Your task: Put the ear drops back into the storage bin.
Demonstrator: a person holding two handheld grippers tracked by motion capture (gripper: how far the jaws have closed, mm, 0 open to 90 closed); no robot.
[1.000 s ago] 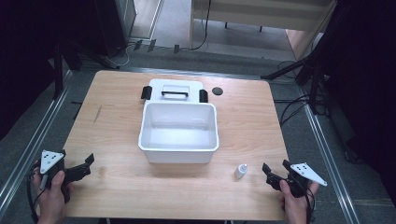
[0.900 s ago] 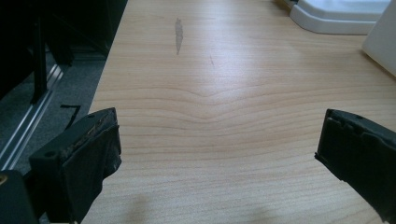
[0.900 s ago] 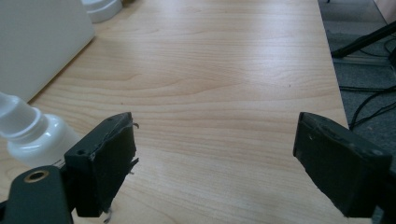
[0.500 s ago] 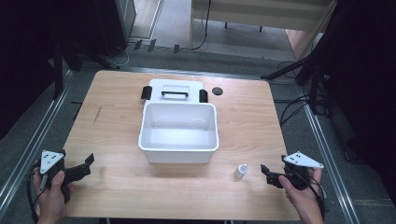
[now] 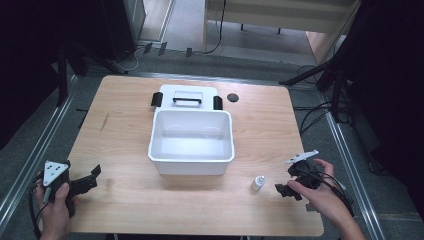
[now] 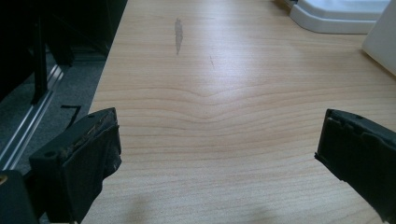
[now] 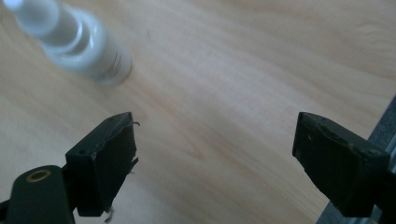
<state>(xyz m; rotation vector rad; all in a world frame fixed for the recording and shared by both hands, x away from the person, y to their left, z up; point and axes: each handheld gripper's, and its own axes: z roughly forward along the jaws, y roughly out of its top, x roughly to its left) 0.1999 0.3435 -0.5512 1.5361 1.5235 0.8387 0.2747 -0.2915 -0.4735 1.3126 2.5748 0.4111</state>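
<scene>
A small white bottle (image 5: pixel 258 183) stands upright on the wooden table (image 5: pixel 125 130) near its front right. My right gripper (image 5: pixel 285 187) is just to the right of it, lifted off the table and tilted down toward it, jaws open with nothing between them. In the right gripper view the bottle (image 7: pixel 77 39) shows at the upper left, ahead of the open right gripper (image 7: pixel 215 154) and outside its jaws. My left gripper (image 5: pixel 92 177) rests at the table's front left corner, open and empty. In the left gripper view its jaws (image 6: pixel 217 149) frame bare wood.
A white plastic tub (image 5: pixel 192 141) sits mid-table, its lid (image 5: pixel 187 96) with a black handle and clips lying flat just behind it. A small black disc (image 5: pixel 232 97) lies at the back right. The tub's corner (image 6: pixel 380 39) shows at the right edge of the left gripper view.
My right gripper has risen and swung inward toward the small bottle, tilting down at it. The left gripper has stayed put.
</scene>
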